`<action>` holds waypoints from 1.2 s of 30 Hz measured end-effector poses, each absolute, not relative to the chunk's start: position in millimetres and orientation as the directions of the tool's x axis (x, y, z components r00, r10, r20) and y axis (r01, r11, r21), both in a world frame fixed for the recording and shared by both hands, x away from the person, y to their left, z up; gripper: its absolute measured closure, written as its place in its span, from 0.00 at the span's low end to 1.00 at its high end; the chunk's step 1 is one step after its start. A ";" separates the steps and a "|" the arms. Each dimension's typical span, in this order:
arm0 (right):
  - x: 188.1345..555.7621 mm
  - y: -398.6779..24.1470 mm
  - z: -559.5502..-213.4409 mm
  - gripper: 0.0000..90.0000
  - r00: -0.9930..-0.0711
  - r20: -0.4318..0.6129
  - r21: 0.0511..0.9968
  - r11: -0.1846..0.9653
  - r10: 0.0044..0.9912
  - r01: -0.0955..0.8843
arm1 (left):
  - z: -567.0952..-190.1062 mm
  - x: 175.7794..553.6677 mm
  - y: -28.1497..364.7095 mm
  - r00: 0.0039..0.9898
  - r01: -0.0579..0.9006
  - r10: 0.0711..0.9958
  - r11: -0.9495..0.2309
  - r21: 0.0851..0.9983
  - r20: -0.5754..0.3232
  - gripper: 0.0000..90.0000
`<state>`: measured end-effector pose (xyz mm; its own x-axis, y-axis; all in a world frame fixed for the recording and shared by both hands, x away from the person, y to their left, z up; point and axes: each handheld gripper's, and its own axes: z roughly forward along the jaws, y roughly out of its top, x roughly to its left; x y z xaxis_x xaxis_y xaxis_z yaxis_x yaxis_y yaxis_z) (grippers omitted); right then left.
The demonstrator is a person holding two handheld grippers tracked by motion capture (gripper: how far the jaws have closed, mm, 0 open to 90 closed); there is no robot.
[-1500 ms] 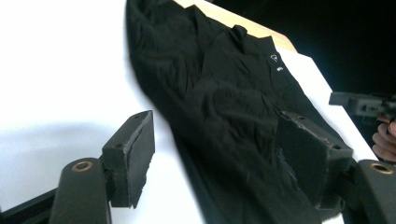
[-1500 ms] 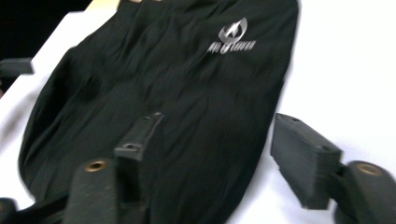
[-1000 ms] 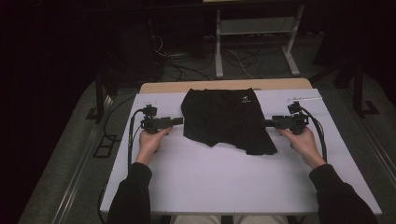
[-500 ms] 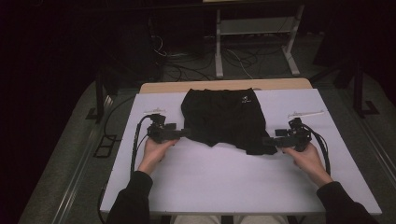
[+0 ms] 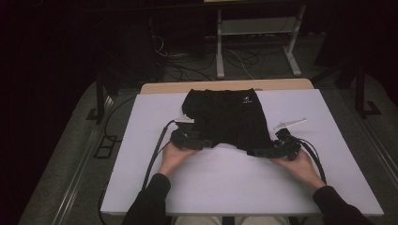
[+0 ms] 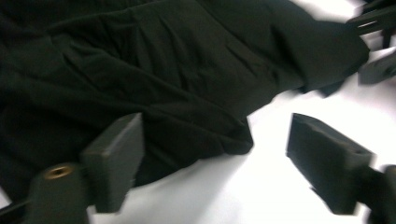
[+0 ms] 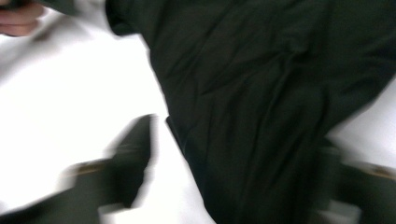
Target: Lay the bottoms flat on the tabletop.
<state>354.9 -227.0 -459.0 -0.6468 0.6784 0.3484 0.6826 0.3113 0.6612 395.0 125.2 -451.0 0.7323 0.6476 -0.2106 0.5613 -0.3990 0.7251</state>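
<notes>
While one pair of black shorts [image 5: 228, 118] is spread flat on the white bench [image 5: 234, 187], its near hem is flanked by two grippers: left gripper [image 5: 202, 142] and right gripper [image 5: 257, 152], whose jaws have just been closing, apart yet, cloth between them.

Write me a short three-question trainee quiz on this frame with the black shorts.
1. True or false: the black shorts lie flat on the white table.
2. Which edge of the shorts are the left gripper and right gripper at? A) the waistband B) the leg hems nearest the person C) neither
3. Fill in: in the left gripper view, the hem corner lies ___ the gripper's two jaws.

Key: 1 true; 2 B; 3 between, with neither jaw pressing on it yet.
</notes>
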 end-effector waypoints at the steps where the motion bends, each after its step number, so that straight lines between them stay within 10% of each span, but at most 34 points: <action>1: 355.0 -225.2 -458.7 0.64 -0.653 0.339 0.660 0.324 0.677 0.678 | -452.3 394.6 119.2 0.735 0.548 0.657 -0.427 0.719 -0.170 0.32; 3: 355.6 -221.2 -457.2 0.83 -0.665 0.345 0.651 0.342 0.662 0.678 | -454.5 393.9 110.8 0.719 0.531 0.684 -0.428 0.731 -0.123 0.47; 9: 355.5 -221.3 -449.8 0.93 -0.661 0.452 0.624 0.318 0.599 0.714 | -452.9 402.1 118.7 0.661 0.599 0.717 -0.326 0.732 -0.221 0.94; 30: 449.3 -240.0 -387.6 0.93 -0.526 0.563 0.630 0.082 0.637 0.772 | -372.8 479.0 133.5 0.647 0.623 0.718 -0.305 0.721 -0.255 0.95; 36: 480.2 -242.2 -445.1 0.63 -0.302 0.546 0.592 -0.105 0.781 0.799 | -414.4 485.9 115.2 0.573 0.621 0.755 -0.147 0.770 -0.318 0.68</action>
